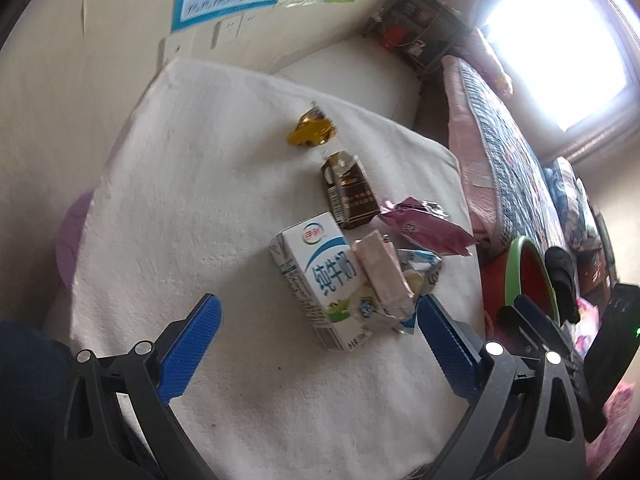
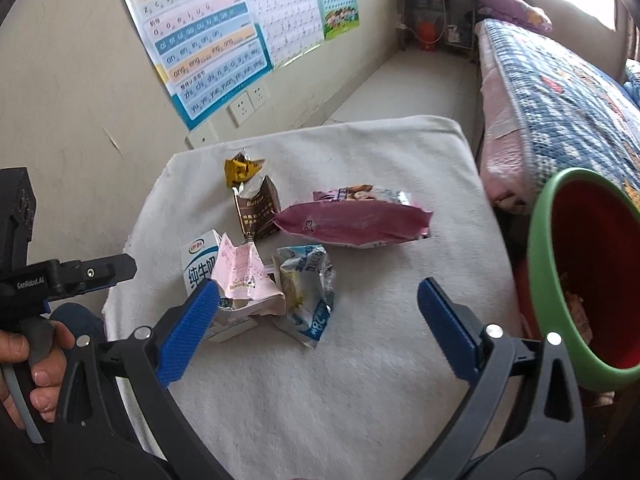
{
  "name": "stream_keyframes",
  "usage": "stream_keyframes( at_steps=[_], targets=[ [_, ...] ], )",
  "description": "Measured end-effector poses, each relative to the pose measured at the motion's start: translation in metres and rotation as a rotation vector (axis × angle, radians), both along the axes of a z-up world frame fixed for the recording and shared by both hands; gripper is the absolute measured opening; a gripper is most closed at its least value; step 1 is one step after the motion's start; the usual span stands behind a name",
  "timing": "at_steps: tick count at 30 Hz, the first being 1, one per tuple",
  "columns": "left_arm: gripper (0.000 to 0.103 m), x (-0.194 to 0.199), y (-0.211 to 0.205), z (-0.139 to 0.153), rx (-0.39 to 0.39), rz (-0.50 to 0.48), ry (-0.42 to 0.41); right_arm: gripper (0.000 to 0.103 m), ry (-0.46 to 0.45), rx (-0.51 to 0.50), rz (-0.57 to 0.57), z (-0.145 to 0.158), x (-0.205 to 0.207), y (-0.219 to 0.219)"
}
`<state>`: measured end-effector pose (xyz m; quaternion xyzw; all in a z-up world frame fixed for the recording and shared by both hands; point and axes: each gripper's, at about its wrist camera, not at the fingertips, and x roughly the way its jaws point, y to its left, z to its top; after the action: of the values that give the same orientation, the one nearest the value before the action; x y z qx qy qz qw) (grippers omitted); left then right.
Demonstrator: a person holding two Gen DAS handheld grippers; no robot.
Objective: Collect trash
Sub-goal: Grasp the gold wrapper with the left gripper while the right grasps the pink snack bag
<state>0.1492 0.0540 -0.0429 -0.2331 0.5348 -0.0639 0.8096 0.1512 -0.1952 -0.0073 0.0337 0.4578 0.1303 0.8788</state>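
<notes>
Several pieces of trash lie on a white cloth-covered table (image 1: 180, 200): a white and blue milk carton (image 1: 316, 280), a crumpled pink carton (image 1: 380, 276), a silver-blue wrapper (image 2: 308, 288), a brown carton (image 1: 350, 194), a pink bag (image 2: 356, 220) and a gold wrapper (image 1: 310, 130). My left gripper (image 1: 318, 320) is open and empty, just short of the milk carton. My right gripper (image 2: 318, 304) is open and empty, hovering over the silver-blue wrapper. A red bin with a green rim (image 2: 580, 272) stands at the right of the table.
A bed with a blue patterned quilt (image 2: 560, 100) runs along the right. A wall with posters (image 2: 208, 28) and sockets is behind the table. A purple stool (image 1: 70, 240) shows at the table's left. The left gripper's body (image 2: 60, 276) shows at the left edge.
</notes>
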Motion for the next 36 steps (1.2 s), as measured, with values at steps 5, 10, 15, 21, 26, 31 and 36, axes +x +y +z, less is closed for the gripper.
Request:
stream_keyframes(
  at_steps=[5, 10, 15, 21, 26, 31, 36],
  targets=[
    [0.087, 0.013, 0.005, -0.025, -0.069, 0.028, 0.063, 0.094, 0.039, -0.001, 0.028, -0.018, 0.015, 0.01],
    [0.087, 0.036, 0.005, -0.027, -0.053, 0.038, 0.059, 0.091, 0.058, 0.004, 0.033, -0.028, 0.026, 0.013],
    [0.087, 0.073, 0.005, -0.017, 0.004, 0.005, 0.024, 0.091, 0.047, 0.026, -0.03, -0.029, 0.041, 0.002],
    [0.087, 0.119, -0.008, -0.013, 0.114, -0.102, -0.005, 0.091, 0.02, 0.004, -0.123, -0.03, 0.066, -0.024],
    [0.087, 0.152, -0.016, -0.024, 0.194, -0.168, -0.002, 0.091, 0.045, -0.019, -0.117, -0.042, 0.088, -0.034],
    [0.087, 0.177, -0.02, -0.043, 0.223, -0.191, 0.021, 0.091, 0.07, -0.014, -0.083, -0.058, 0.101, -0.039],
    [0.085, 0.197, -0.02, -0.059, 0.232, -0.189, 0.035, 0.083, 0.084, -0.013, -0.045, -0.072, 0.11, -0.037]
  ],
)
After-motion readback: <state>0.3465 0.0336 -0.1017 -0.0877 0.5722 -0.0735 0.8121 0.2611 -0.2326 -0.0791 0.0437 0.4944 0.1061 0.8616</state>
